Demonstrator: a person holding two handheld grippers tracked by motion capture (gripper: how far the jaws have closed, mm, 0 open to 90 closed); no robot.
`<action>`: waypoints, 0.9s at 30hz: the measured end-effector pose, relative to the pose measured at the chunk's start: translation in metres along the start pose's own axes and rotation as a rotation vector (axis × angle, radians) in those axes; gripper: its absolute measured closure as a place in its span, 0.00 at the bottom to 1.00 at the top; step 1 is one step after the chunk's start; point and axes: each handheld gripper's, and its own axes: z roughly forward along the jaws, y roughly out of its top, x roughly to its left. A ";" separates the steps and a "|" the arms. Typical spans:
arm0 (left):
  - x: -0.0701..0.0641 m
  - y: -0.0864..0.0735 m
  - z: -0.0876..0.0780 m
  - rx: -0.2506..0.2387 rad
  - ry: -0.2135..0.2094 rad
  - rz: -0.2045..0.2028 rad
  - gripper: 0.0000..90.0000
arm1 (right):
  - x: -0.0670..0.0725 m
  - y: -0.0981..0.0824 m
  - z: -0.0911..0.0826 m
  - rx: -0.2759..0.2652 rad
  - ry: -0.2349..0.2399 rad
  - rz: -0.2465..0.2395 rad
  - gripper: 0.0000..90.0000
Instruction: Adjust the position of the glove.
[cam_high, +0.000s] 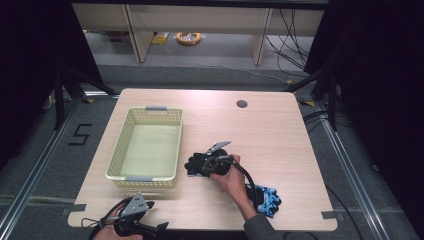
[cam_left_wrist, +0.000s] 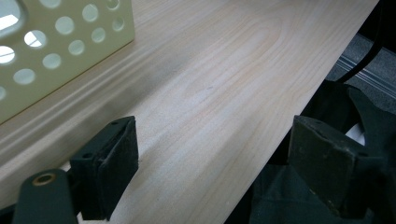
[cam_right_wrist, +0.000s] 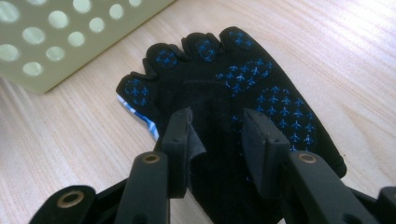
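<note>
A light wood-grain table with rounded corners and a round cable hole carries a pale yellow-green plastic basket, rectangular, with walls perforated by rows of round holes and grey handle clips on its short ends; its interior holds nothing. Just right of the basket lies a black five-toe sock, sole up, of soft knit fabric with separate rounded toe pockets and a pattern of small blue grip marks; a blue-and-white edge shows beneath its left side in the right gripper view. A second sock, black and blue, lies near the table's front edge beside the person's right forearm, apart from the first. The right gripper, seen at the table's centre in the high view, is lowered over the first sock with its jaws partly spread on either side of the sock's middle; the black padded fingers sit at the fabric, but a firm pinch cannot be confirmed. The left gripper, held at the table's front-left edge, has its jaws spread wide with only bare tabletop between them, touching nothing.
</note>
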 end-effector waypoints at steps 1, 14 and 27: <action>0.000 0.000 0.001 -0.008 0.001 -0.002 0.17 | 0.000 0.000 0.000 0.005 0.004 -0.001 0.73; -0.001 0.000 0.001 -0.022 -0.011 -0.021 0.17 | 0.000 -0.008 -0.002 -0.054 0.031 0.015 0.98; 0.000 0.000 0.000 0.004 -0.002 0.001 0.17 | 0.004 0.010 -0.043 -0.162 0.075 -0.058 0.98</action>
